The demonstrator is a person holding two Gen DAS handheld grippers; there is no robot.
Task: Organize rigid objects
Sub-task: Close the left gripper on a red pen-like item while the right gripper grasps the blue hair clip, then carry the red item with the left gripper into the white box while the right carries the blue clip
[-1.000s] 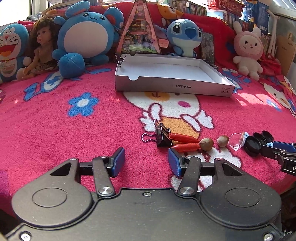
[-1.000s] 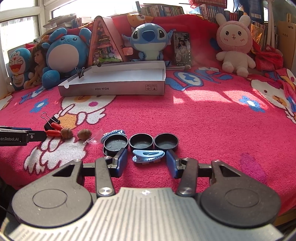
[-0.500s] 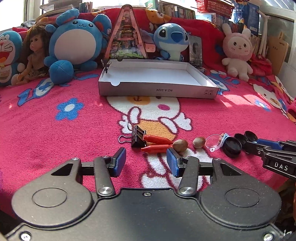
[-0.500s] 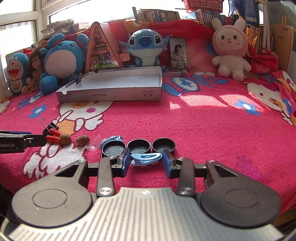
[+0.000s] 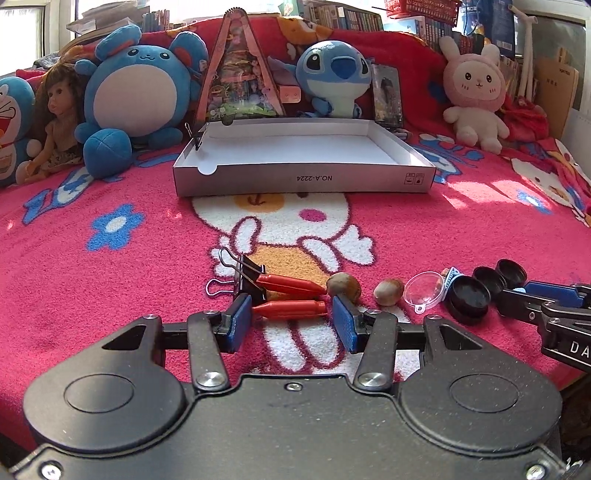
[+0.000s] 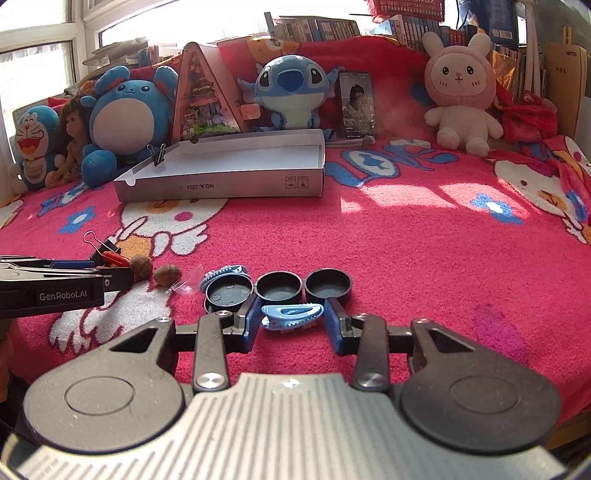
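The right gripper (image 6: pixel 290 326) has its fingers (image 6: pixel 250 325) narrow around the blue hair clip (image 6: pixel 291 314), which lies on the bed blanket (image 6: pixel 406 251) in front of three black caps (image 6: pixel 279 287). Whether the pads press on it I cannot tell for sure; a small gap seems to remain on the right. The clip's long axis runs left to right, across the fingers, so they meet its ends; it could slip or tip when lifted. The left gripper (image 5: pixel 291 323) has its fingers half open around a red peg (image 5: pixel 290 309), not yet pressing; this one also lies left to right.

Home bedroom, plush toys (image 5: pixel 142 92) (bookshelves (image 6: pixel 314 27))
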